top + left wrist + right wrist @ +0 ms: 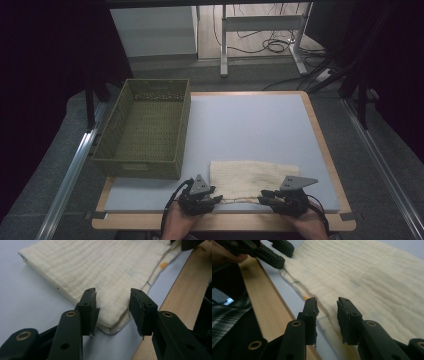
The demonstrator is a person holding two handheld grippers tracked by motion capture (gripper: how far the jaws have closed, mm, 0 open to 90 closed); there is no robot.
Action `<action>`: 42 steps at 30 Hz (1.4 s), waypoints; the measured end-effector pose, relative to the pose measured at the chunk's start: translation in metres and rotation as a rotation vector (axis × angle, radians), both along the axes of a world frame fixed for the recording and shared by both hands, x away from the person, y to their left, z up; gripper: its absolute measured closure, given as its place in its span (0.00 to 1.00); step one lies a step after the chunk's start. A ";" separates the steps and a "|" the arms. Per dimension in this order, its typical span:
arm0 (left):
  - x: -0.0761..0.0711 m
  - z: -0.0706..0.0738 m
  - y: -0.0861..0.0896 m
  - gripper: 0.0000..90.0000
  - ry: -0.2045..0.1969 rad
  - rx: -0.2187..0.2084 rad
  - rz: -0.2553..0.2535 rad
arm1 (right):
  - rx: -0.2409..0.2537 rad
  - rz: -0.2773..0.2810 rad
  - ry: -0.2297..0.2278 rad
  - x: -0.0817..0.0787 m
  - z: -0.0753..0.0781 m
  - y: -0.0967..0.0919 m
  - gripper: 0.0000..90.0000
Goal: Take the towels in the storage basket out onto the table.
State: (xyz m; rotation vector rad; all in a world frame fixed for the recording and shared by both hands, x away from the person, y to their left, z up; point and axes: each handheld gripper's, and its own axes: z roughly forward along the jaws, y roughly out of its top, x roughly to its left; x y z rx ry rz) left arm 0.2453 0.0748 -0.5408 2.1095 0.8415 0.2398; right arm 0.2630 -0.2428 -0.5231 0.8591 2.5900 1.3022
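A folded cream cloth (252, 177) lies flat on the pale blue mat (250, 125), close to the front edge. My left gripper (201, 196) sits at the cloth's near left corner. In the left gripper view the gripper (113, 293) is open, and that corner of the cloth (100, 267) lies under the gap, untouched by the pads. My right gripper (284, 196) sits at the near right corner. In the right gripper view the gripper (327, 301) stands open over the cloth's (367, 272) near hem, with nothing pinched.
An olive green mesh basket (145, 127) stands at the table's left side, overhanging the mat. The wooden table rim (225, 220) runs just in front of both grippers. Desk legs and cables lie on the floor beyond the table.
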 end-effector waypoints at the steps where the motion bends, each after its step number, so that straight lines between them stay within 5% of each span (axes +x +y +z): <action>1: 0.000 0.000 0.000 0.64 0.001 -0.006 0.001 | -0.012 -0.002 -0.009 0.001 -0.002 0.004 0.77; 6: 0.000 -0.001 0.001 0.63 0.008 -0.020 -0.004 | -0.080 -0.018 -0.062 0.002 -0.007 0.013 0.97; 11: -0.001 0.001 0.001 0.65 0.008 -0.015 -0.009 | -0.058 -0.026 -0.075 -0.001 0.004 0.009 0.99; 15: -0.004 0.002 0.005 0.79 0.007 -0.003 -0.009 | -0.041 -0.001 -0.073 -0.009 0.013 0.007 0.99; 20: -0.008 0.004 0.009 0.95 -0.002 -0.027 -0.016 | -0.059 0.015 -0.051 -0.011 0.005 0.008 0.98; 25: -0.018 0.014 0.009 0.96 -0.028 -0.032 -0.029 | -0.058 0.014 -0.026 -0.009 -0.004 0.007 0.98; 30: -0.016 0.004 0.004 0.89 0.032 0.029 -0.059 | -0.047 0.015 -0.009 -0.007 -0.006 0.006 0.96; 32: -0.014 0.002 0.005 0.82 0.046 -0.018 -0.060 | -0.043 0.012 -0.004 -0.007 -0.005 0.005 0.93; 37: -0.011 0.019 0.013 0.62 -0.006 -0.076 -0.003 | -0.022 -0.017 -0.027 -0.007 0.009 -0.008 0.88; 42: 0.007 0.028 0.012 0.59 -0.037 -0.079 0.057 | -0.009 -0.096 -0.057 0.001 0.023 -0.033 0.84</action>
